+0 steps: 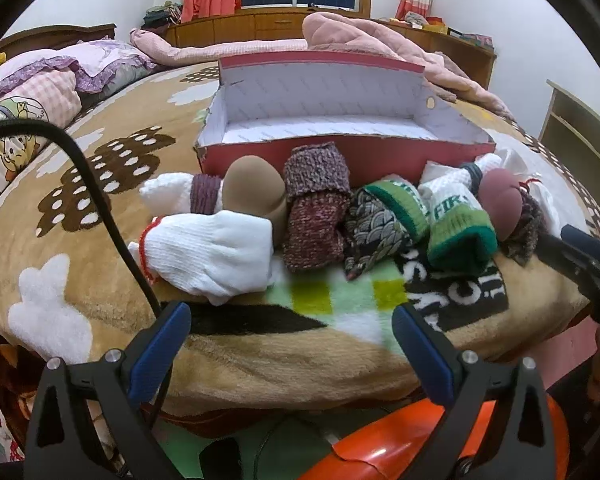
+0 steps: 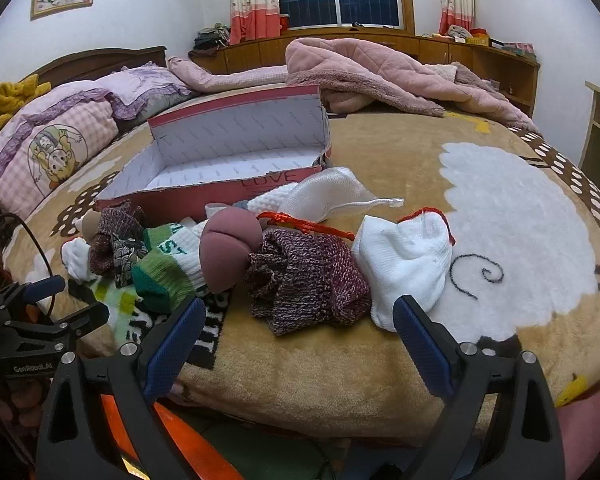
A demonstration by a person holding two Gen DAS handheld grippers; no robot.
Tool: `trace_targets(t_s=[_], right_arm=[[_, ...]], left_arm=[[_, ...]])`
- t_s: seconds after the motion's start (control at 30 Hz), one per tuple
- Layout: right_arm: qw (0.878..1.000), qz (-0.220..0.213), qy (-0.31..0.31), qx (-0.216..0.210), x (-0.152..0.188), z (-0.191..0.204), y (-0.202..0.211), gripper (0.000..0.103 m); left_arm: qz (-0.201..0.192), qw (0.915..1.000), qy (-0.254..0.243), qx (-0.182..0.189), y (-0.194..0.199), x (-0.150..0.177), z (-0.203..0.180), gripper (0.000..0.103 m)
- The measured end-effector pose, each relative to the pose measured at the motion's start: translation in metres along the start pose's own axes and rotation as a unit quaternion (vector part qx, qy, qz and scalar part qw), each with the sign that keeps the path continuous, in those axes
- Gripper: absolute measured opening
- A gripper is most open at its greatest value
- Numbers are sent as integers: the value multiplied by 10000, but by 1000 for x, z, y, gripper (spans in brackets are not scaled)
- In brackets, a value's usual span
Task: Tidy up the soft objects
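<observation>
Both my left gripper (image 1: 292, 344) and right gripper (image 2: 300, 336) gape empty; I'd pinch the limp, light maroon knit bundle (image 2: 308, 276) mid-fold.

The tan sock ball (image 1: 252, 190) is partly covered by the white glove (image 1: 216, 254) in front of it. Lettering on the green-cuffed sock (image 1: 458, 232) is cut short by its fold (only "FIR" reads). In the left wrist view the right gripper (image 1: 580, 256) runs off the right edge, its fingertips out of frame. The box (image 2: 172, 196) front wall is hidden behind the sock pile (right wrist view); its printed word is half legible.
</observation>
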State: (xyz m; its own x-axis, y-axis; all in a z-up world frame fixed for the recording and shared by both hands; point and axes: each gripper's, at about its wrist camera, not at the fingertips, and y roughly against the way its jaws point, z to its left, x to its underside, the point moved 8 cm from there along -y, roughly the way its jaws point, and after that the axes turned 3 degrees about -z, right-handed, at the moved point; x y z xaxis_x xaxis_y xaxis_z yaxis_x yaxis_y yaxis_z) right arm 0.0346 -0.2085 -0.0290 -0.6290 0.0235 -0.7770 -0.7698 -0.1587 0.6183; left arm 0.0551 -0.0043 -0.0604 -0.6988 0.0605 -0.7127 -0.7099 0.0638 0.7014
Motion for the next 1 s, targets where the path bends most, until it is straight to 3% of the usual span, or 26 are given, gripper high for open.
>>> trace_targets(t_s=[1.0], right_arm=[[10000,-7,32,-27,-1,3,1,97]], left_arm=[[-68,9999,-77,17,4,-1,-2,103]])
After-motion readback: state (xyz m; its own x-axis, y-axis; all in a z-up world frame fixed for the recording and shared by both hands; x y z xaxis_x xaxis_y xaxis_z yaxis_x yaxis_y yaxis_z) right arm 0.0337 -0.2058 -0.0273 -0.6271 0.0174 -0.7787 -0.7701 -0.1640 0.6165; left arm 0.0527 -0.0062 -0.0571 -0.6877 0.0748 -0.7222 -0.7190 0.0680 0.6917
